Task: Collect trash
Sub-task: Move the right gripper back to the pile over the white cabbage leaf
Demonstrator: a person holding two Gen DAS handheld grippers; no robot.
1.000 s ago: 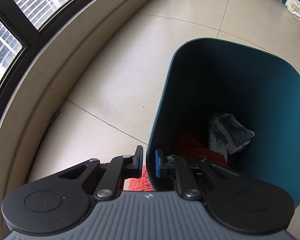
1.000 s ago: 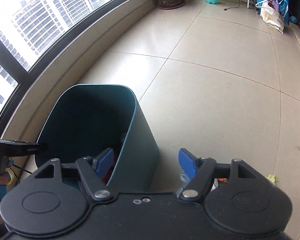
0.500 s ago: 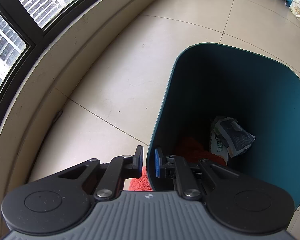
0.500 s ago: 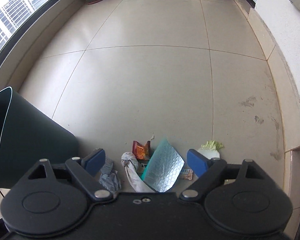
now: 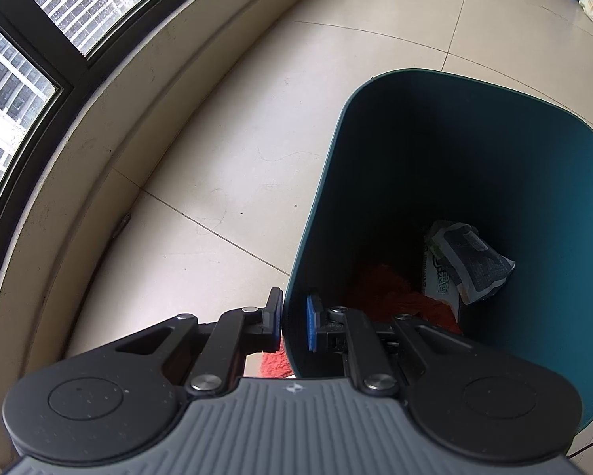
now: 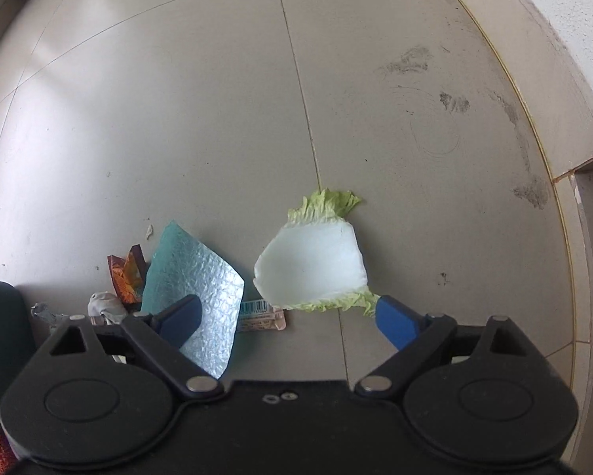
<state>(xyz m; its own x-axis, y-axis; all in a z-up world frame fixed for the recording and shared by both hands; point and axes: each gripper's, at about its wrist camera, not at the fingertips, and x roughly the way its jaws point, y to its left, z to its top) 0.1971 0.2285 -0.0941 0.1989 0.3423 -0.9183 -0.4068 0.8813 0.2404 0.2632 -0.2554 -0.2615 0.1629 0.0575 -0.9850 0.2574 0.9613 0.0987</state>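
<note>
The left hand-held gripper (image 5: 294, 322) is clamped on the bin (image 5: 455, 198) wall, while the right hand-held gripper (image 6: 286, 316), jaws just opening, hangs empty over a cabbage leaf (image 6: 312, 265) on the floor (light, limp, brittle: best pinched across its thick white rib).

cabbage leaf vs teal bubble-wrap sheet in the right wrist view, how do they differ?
The cabbage leaf is white with frilly pale-green edges; the bubble-wrap sheet is teal and dimpled. The leaf curves like a shallow cup; the sheet is flat and four-cornered. The leaf lies fully in view; the sheet's lower part is hidden by the right gripper. Both lie loose on the floor tiles.
</note>
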